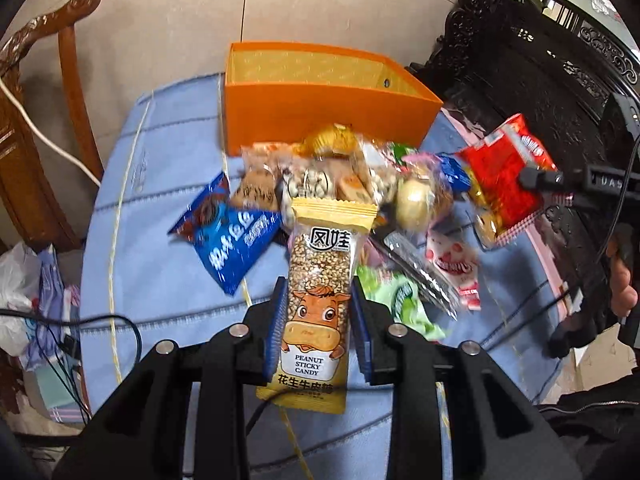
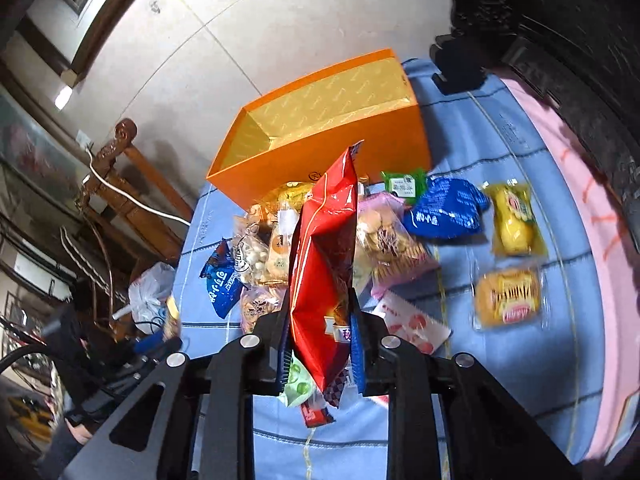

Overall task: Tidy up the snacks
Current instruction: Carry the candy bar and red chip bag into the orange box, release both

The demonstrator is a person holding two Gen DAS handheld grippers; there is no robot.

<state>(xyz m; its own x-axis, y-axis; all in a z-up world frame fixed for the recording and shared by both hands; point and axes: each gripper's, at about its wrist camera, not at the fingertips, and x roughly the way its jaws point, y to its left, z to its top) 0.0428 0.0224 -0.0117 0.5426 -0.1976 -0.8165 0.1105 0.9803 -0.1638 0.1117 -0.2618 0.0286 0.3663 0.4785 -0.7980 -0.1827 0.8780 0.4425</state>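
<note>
Left tool: we clamp the candy bar lengthwise, aimed at the box.
Right tool: we pinch the red bag upright, clear of the pile.
Box: open, behind the pile on the tabletop, ready for both.

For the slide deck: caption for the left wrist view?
Left gripper holds peanut candy bar above snack pile, orange box behind.

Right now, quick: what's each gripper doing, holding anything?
Left gripper: closed on the peanut sticky candy bar.
Right gripper: closed on the red snack bag.
</note>
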